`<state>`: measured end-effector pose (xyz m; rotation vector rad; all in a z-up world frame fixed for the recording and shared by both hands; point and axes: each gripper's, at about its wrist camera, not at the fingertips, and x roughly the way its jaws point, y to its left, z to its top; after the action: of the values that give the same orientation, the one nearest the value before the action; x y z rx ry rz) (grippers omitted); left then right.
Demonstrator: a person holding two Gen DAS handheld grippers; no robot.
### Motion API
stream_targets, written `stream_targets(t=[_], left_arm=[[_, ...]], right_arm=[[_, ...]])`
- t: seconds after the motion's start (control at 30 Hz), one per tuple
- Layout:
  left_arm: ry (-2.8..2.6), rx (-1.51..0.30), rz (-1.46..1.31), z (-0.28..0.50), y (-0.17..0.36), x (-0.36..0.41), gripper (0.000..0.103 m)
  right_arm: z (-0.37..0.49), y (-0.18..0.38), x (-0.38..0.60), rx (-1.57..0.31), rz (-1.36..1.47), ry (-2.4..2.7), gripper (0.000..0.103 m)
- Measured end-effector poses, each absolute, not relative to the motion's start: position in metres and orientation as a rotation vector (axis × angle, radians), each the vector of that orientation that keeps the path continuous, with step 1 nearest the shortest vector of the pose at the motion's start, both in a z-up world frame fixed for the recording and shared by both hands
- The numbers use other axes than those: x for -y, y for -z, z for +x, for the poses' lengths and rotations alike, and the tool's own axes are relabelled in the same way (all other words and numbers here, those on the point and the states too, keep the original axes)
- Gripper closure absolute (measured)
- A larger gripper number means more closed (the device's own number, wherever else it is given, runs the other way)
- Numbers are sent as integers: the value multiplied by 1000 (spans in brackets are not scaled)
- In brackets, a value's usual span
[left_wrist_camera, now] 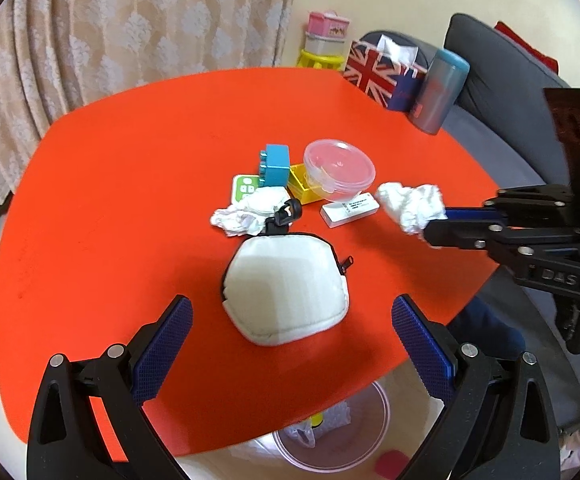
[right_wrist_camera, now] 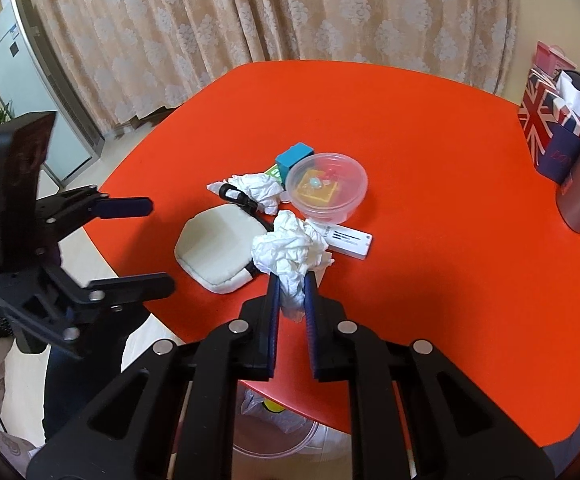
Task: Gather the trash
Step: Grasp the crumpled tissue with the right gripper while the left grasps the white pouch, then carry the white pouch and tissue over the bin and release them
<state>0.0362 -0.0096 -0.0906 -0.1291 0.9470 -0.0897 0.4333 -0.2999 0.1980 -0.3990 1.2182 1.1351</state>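
My right gripper (right_wrist_camera: 292, 280) is shut on a crumpled white tissue (right_wrist_camera: 290, 250) and holds it above the red table (right_wrist_camera: 430, 184); the same tissue (left_wrist_camera: 410, 204) shows at the right in the left wrist view. A second crumpled tissue (left_wrist_camera: 249, 210) lies on the table behind a white zip pouch (left_wrist_camera: 285, 292), also seen in the right wrist view (right_wrist_camera: 259, 190). My left gripper (left_wrist_camera: 292, 320) is open and empty, hovering over the near side of the pouch. A clear trash bin (left_wrist_camera: 342, 436) with wrappers inside stands on the floor below the table's front edge.
A clear plastic bowl (left_wrist_camera: 340, 168), a blue block (left_wrist_camera: 275, 164), a yellow box (left_wrist_camera: 302, 184), a green card (left_wrist_camera: 245, 188) and a white rectangular box (left_wrist_camera: 350, 210) cluster mid-table. A Union Jack tissue box (left_wrist_camera: 382, 70) and grey cylinder (left_wrist_camera: 440, 90) stand at the far right edge.
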Motion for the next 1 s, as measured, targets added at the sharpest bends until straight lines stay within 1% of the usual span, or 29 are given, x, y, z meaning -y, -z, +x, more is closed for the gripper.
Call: stream_targets(t=[0.37, 0.63, 0.73, 0.87, 1.0], left_arm=[[62, -1039, -102, 67, 121, 18, 7], [32, -1031, -66, 72, 128, 18, 8], [33, -1023, -53, 70, 124, 20, 21], [51, -1017, -63, 64, 122, 18, 23], [60, -993, -73, 54, 115, 16, 23]], right_arm=[[441, -197, 309, -1227, -383, -1115, 92], [439, -196, 308, -1234, -369, -1112, 92], [439, -195, 309, -1232, -369, -1113, 92], [438, -195, 309, -1229, -370, -1113, 92], [436, -197, 309, -1222, -371, -1112, 92]])
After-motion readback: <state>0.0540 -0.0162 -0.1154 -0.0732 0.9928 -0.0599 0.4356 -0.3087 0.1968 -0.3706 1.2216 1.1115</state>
